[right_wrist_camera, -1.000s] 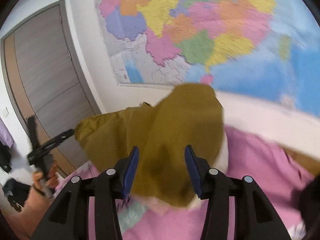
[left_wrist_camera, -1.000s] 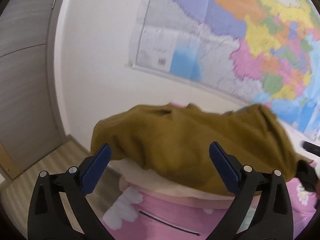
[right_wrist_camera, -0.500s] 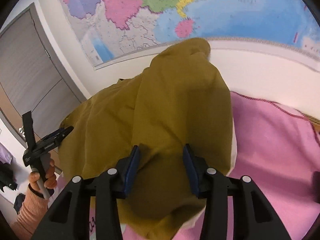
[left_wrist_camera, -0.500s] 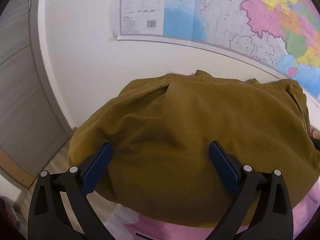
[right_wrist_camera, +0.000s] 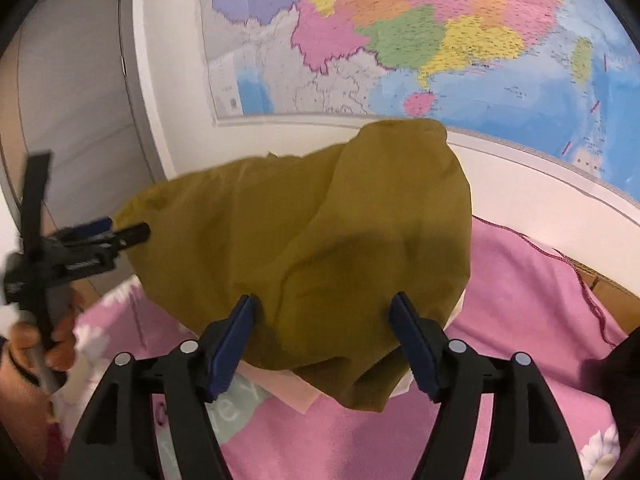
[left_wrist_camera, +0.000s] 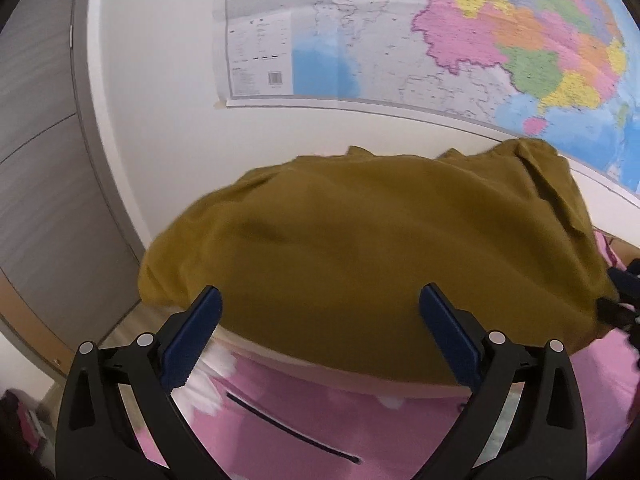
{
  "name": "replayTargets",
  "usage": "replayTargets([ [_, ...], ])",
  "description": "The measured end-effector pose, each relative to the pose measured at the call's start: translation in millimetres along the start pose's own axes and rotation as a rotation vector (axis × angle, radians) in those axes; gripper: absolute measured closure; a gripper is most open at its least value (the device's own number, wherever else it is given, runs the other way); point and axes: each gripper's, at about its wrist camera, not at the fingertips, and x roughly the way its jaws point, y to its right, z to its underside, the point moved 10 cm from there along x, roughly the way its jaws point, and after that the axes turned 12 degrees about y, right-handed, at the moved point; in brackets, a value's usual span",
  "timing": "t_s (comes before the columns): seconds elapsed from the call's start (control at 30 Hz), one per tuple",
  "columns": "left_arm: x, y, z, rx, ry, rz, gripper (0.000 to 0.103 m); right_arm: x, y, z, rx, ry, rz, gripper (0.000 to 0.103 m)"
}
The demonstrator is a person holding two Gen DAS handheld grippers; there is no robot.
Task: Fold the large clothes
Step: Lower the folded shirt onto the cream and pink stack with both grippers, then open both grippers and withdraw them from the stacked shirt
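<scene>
**Letting the fold settle**

The mustard garment [right_wrist_camera: 304, 264] lies on the pink bedding [right_wrist_camera: 540, 300], just ahead of both fingertips. Right gripper [right_wrist_camera: 324, 340] is opening, cloth slack between its jaws; left gripper [left_wrist_camera: 320, 336] stands wide, empty. Withdraw straight back, without dragging the edge.

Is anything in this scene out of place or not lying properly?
The mustard garment lies bunched and rumpled on the pink bedding, its near edge hanging unevenly, with no crisp fold. The wall map's lower left corner looks slightly lifted. Nothing spilled or damaged.
</scene>
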Motion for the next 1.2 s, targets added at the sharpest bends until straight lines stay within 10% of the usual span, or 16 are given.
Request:
replayTargets([
  [1.2,-88,51,40,-0.035,0.002,-0.03,0.006,-78,-32,24,0.002,0.083,0.0,0.014],
])
